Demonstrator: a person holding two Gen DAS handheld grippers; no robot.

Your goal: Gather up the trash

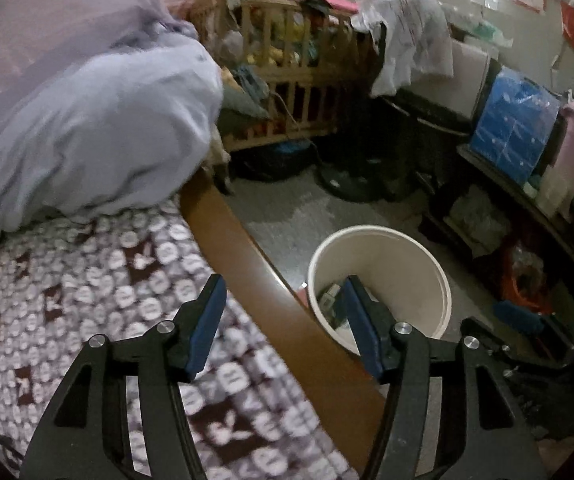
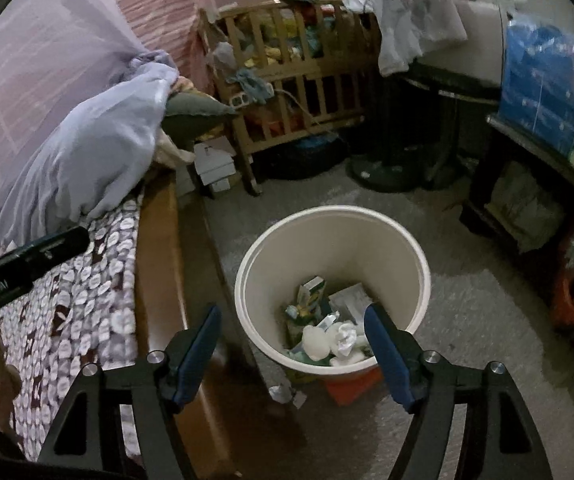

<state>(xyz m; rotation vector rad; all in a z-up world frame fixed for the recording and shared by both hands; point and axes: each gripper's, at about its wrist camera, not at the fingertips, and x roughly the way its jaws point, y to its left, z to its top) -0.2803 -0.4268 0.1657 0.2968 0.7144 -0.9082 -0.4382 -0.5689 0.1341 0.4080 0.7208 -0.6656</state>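
Note:
A cream waste bin (image 2: 343, 248) stands on the grey floor beside the bed, with crumpled white paper (image 2: 343, 338) and a small carton (image 2: 311, 288) among the trash inside. A silvery scrap (image 2: 285, 394) lies on the floor in front of the bin. My right gripper (image 2: 291, 312) hovers above the bin's near side, open, with nothing between its blue pads. My left gripper (image 1: 284, 284) hangs over the bed's wooden edge just left of the bin (image 1: 379, 234), open and empty. Its black body (image 2: 27, 256) also shows at the left of the right wrist view.
A bed with a brown-and-white patterned blanket (image 1: 87, 300), a wooden side rail (image 1: 255, 264) and a lilac duvet (image 1: 99, 128) fills the left. A wooden crib (image 2: 299, 92), a fan base (image 2: 383, 172) and a cluttered dark shelf (image 2: 527, 168) ring the floor. An orange item (image 2: 353, 388) lies by the bin's base.

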